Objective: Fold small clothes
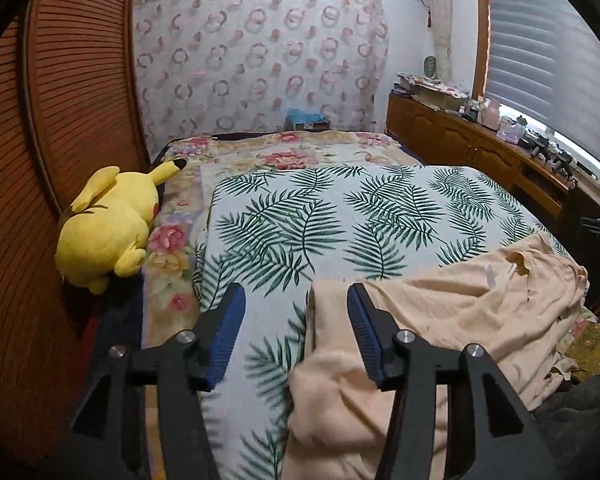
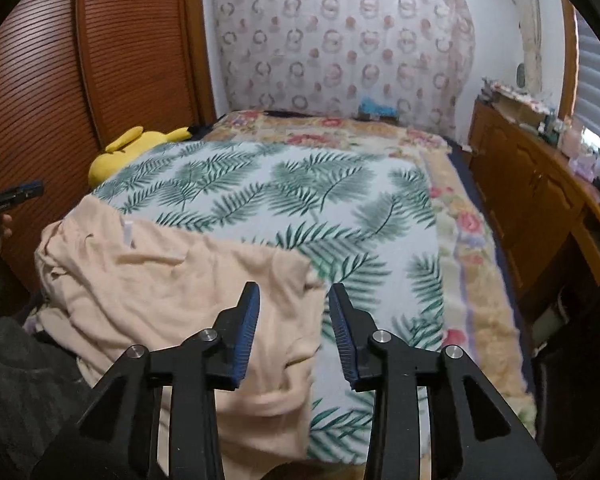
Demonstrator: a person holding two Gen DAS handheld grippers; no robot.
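Lying on bed: peach garment (image 1: 460, 312), crumpled, spread over the near part of a leaf-print sheet (image 1: 340, 216)
Bed: leaf-print sheet on top of a floral blanket (image 1: 168, 256), blanket showing along the side edges and at the far end
Left tool (image 1: 296, 300): parted, blue pads apart, nothing pinched; one edge of the garment lying under the gap (pads not pressing on it)
Right tool (image 2: 294, 300): parted, narrower than the left, nothing clamped; other edge of the garment below its left finger, bare sheet below its right one
Garment detail: small white label (image 2: 128, 234) near the bunched far corner
Plush toy (image 1: 108, 224): yellow, lying at the bed's edge on the floral blanket, close to the slatted wooden door (image 1: 60, 120)
Cabinet (image 2: 540, 200): wooden, along the window side, clutter on top (too small to tell apart)
Wall behind bed: patterned curtain (image 1: 260, 60)
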